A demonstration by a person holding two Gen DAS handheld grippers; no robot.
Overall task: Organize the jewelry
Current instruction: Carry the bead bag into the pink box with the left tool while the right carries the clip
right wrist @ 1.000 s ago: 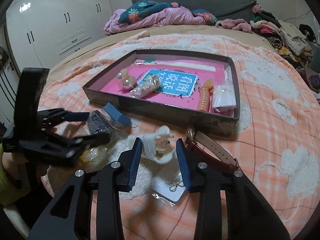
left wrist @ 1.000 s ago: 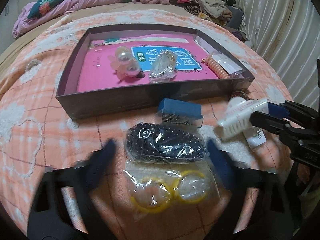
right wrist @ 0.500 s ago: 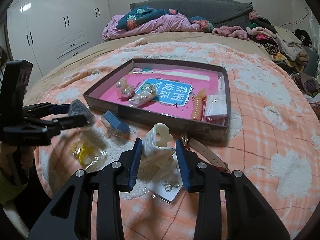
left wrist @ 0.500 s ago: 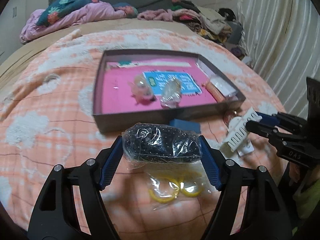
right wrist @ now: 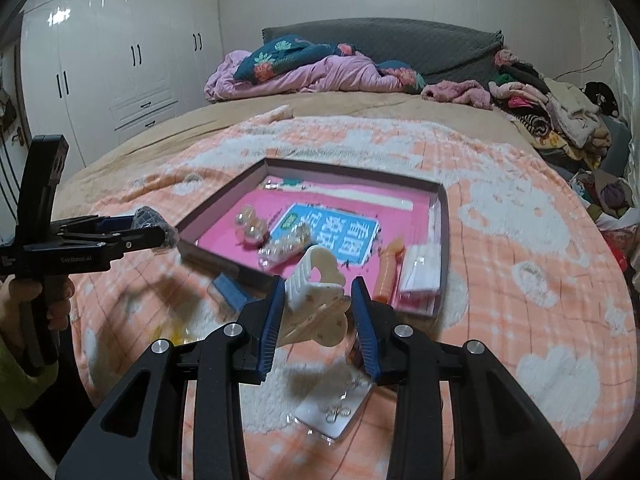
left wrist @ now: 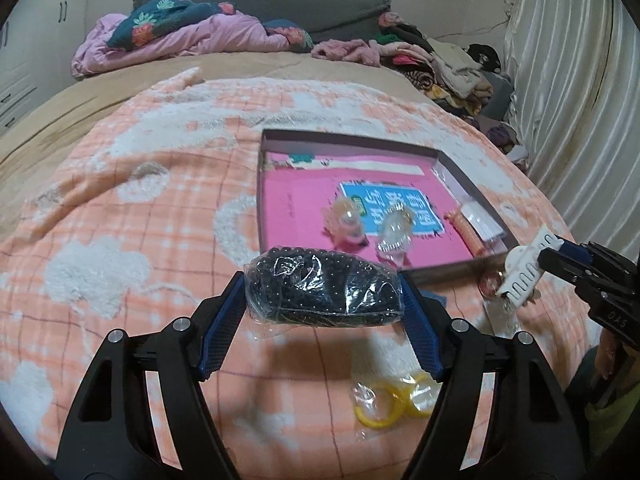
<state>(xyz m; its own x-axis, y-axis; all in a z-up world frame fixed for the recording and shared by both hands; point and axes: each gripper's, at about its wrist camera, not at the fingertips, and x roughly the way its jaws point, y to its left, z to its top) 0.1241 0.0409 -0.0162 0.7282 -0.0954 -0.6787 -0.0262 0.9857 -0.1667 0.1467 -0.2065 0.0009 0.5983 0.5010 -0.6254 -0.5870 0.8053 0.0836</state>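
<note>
- Our left gripper [left wrist: 322,300] is clamped on a clear bag of black beads [left wrist: 322,290]; the bag spans the gap crosswise, each end pressed against a blue pad, and it is lifted off the blanket [left wrist: 120,208].
- In the right wrist view we see the same left gripper [right wrist: 160,234] from the side, with the bead bag [right wrist: 154,222] poking out past its tips, near the box's near-left corner.
- Our right gripper [right wrist: 318,316] is closed on a white hair claw clip [right wrist: 318,292], held between the pads with its teeth pointing up and away; it is raised above the blanket, in front of the box.
- From the left wrist view the right gripper [left wrist: 560,250] shows the clip [left wrist: 522,276] at its tip, just beside the box's near-right corner.
- The shallow box [left wrist: 344,142] has a pink floor with a blue printed card [left wrist: 396,210]. Inside lie a pearl-ball piece [left wrist: 346,220], a bagged clear trinket [left wrist: 394,232], an orange coil hair tie [left wrist: 466,228] and a small white packet [left wrist: 482,222] by the right wall.
- Outside, on the blanket, we see bagged yellow rings [left wrist: 394,400], a small blue case [right wrist: 228,290] and an earring card [right wrist: 334,412].
</note>
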